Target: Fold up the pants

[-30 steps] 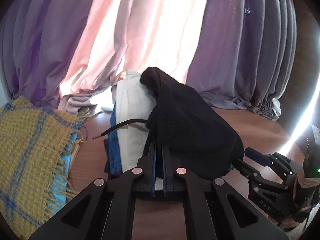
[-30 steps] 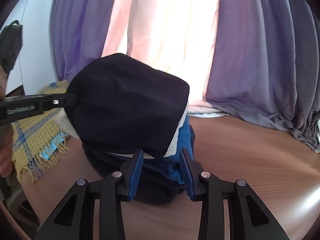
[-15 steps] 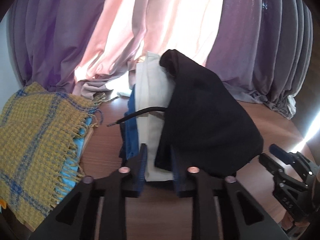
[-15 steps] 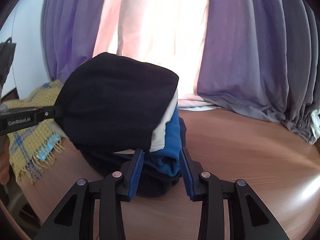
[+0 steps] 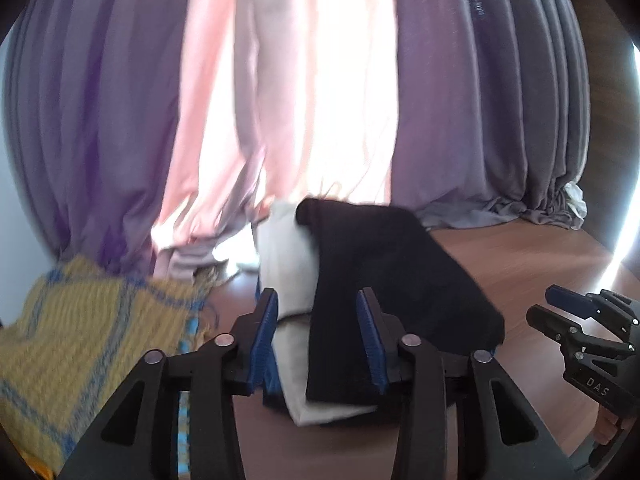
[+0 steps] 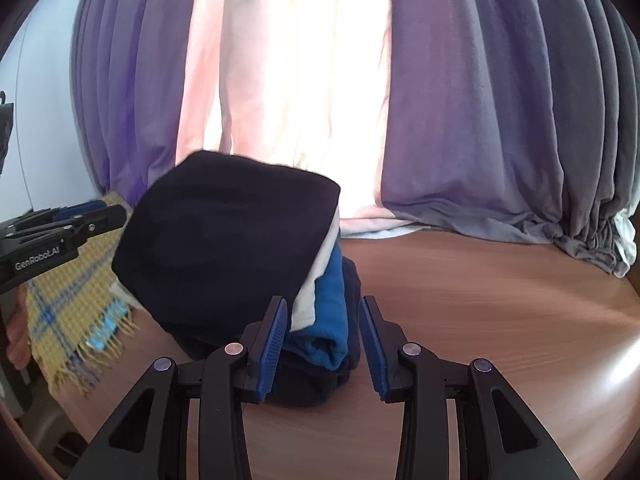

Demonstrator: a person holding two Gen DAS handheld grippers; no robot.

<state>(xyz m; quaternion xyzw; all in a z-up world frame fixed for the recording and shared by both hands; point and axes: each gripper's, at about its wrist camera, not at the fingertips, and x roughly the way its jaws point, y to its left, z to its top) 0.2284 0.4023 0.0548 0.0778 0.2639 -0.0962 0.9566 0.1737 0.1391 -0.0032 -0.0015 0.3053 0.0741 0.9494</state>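
Note:
The folded black pants [image 5: 384, 280] [image 6: 232, 236] lie on top of a stack of folded clothes: a cream piece [image 5: 288, 264], a blue piece [image 6: 328, 316] and a dark one at the bottom. My left gripper [image 5: 320, 332] hovers just in front of the stack; its jaws are opening and the pads press on nothing. My right gripper [image 6: 322, 340] stands open before the stack's other side, apart from the cloth. Each gripper shows in the other's view: the right gripper [image 5: 576, 320] low at the right edge, the left gripper [image 6: 76, 220] at the left edge.
A yellow woven blanket with blue checks and a fringe [image 5: 80, 340] [image 6: 76, 308] lies left of the stack. Purple and pink curtains [image 5: 320, 100] hang close behind and pool on the wooden table [image 6: 480, 300]. Bare wood lies right of the stack.
My left gripper let go of the black pants, opened and drew back and up. The pants settled flat on the stack. My right gripper rose slightly, still open.

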